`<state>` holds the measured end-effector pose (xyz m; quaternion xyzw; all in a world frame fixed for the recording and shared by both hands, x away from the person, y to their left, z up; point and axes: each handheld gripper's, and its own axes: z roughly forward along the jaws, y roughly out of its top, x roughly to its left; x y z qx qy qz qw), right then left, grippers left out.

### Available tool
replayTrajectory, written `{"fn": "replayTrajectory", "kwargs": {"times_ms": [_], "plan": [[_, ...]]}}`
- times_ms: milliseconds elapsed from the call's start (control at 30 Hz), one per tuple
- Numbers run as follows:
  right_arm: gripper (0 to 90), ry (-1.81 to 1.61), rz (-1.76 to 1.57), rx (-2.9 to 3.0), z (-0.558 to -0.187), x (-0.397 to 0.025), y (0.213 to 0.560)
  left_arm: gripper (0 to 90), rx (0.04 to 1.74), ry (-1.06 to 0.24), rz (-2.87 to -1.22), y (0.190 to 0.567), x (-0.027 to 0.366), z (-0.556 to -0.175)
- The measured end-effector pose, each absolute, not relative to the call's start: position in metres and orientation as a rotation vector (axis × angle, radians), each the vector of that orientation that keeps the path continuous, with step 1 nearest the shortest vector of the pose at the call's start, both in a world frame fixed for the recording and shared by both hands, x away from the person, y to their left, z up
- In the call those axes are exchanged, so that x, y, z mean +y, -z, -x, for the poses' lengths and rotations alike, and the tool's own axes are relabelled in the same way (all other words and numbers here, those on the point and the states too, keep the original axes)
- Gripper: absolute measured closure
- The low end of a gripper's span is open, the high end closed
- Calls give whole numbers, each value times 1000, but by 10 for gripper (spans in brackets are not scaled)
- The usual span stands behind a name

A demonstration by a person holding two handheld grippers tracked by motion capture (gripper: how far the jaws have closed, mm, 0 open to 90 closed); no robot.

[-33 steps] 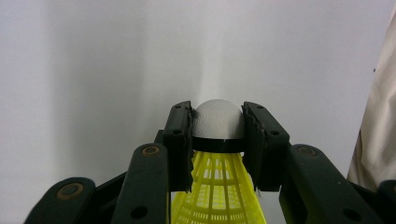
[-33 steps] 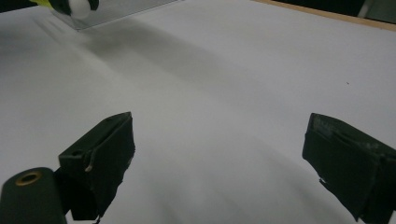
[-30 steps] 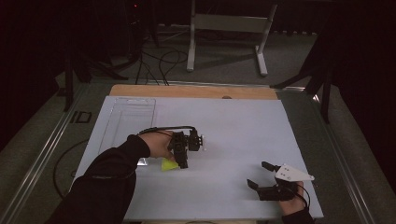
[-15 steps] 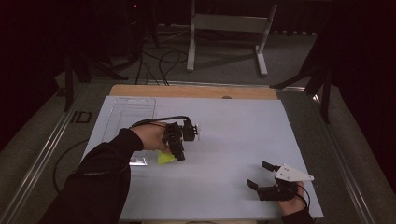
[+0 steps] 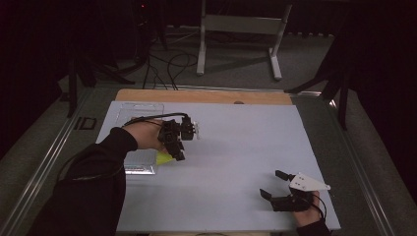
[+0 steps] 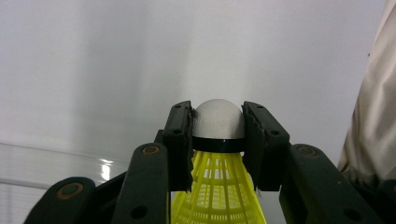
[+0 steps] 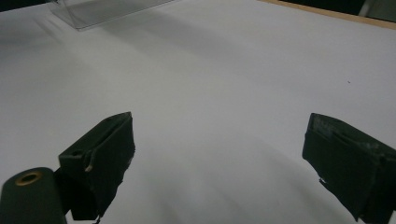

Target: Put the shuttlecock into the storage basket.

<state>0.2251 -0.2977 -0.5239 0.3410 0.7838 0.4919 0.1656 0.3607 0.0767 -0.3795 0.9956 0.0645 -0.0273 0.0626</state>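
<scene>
Shuttlecock (image 6: 218, 140) clamped in left gripper (image 6: 217, 140): white round cork pinched between the two black jaws, black band just under the cork, yellow mesh skirt hanging down toward camera at 6 o'clock. Cork tip poking out a little past the jaw ends, at 12 o'clock. Seen in left gripper view against white table sheet (image 6: 116, 56); pale cloth at 3 o'clock edge, not possible to tell what it is.

In high view, left gripper (image 5: 178, 156) at approx. 9 o'clock of the white table sheet (image 5: 236, 147), held by left hand (image 5: 147, 137) w/ dark sleeve. Yellow skirt of shuttlecock (image 5: 164, 158) visible just under the gripper, at its 7 o'clock side, close above or on the sheet; cannot tell if touching. Clear plastic tray (image 5: 140, 162) beside it, at 8 o'clock.

Right gripper (image 5: 276, 184) at approx. 5 o'clock of the sheet, well apart from shuttlecock. Jaws spread wide, nothing between them, white sheet (image 7: 210, 93) only in the gap in right gripper view (image 7: 219, 163). Grey three-cornered plate (image 5: 307, 182) on top.
</scene>
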Motion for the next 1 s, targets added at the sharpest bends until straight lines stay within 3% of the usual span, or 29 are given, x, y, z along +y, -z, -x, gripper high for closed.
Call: {"fn": "replayTrajectory", "kwargs": {"times_ms": [1000], "plan": [[93,-1395,-980,2241,-226,-297,525,655,248,21,-2987,378,156,-373]]}}
